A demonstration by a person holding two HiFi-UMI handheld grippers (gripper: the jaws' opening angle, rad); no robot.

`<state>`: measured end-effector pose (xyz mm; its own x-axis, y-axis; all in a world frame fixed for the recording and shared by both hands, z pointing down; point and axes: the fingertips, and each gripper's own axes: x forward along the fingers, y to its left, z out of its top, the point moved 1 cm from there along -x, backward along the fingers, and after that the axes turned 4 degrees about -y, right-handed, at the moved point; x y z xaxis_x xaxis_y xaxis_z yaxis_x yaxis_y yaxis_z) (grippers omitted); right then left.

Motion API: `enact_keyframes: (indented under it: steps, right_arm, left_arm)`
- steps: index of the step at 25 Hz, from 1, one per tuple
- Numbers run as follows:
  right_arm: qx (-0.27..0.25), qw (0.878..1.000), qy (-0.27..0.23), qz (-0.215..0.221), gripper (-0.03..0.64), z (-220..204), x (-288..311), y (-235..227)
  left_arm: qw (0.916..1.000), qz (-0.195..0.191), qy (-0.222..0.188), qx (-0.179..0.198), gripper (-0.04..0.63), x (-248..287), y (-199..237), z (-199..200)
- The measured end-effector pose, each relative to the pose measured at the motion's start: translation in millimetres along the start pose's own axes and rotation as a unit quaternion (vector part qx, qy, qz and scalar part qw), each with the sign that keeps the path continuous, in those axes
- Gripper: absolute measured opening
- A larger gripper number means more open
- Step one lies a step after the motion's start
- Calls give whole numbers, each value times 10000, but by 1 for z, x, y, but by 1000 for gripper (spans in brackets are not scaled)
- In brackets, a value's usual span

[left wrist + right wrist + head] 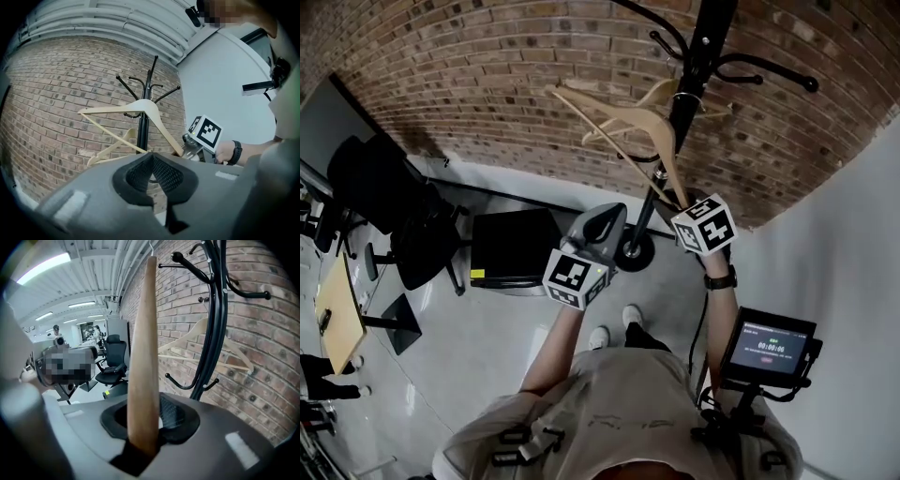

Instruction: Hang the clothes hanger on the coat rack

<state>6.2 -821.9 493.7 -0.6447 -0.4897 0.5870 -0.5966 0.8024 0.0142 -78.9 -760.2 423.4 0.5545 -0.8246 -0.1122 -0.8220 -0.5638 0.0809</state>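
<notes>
We raised a hanger by the coat rack

Our right gripper's [146, 425] fingers clenched the wooden hanger [143, 333] beside the coat rack [219, 319], where another hanger [112, 147] hung. Our left gripper's [151, 161] fingers stood closed and empty.

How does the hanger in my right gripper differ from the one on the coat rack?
The held hanger is clamped by one arm end in the right gripper; the hung hanger hangs on the coat rack, untouched. The held hanger sits higher, the hung hanger lower down the pole. Both are pale wood.
</notes>
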Motion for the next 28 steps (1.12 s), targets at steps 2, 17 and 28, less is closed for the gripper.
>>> enact_keyframes:
  steps: [2,17,28]
  right_arm:
    - [40,9999,75,117,103,4,4,-8]
    - [880,9949,-116,481,88,-17,27,-54]
    - [215,9938,-589,-919,109,-24,0,-88]
  left_arm:
    - [10000,88,-15,31,-1,2,6,-2]
    - [9993,175,242,-207,0,14,17,-30]
    - [9993,-103,274,-230,-1,25,0,-34]
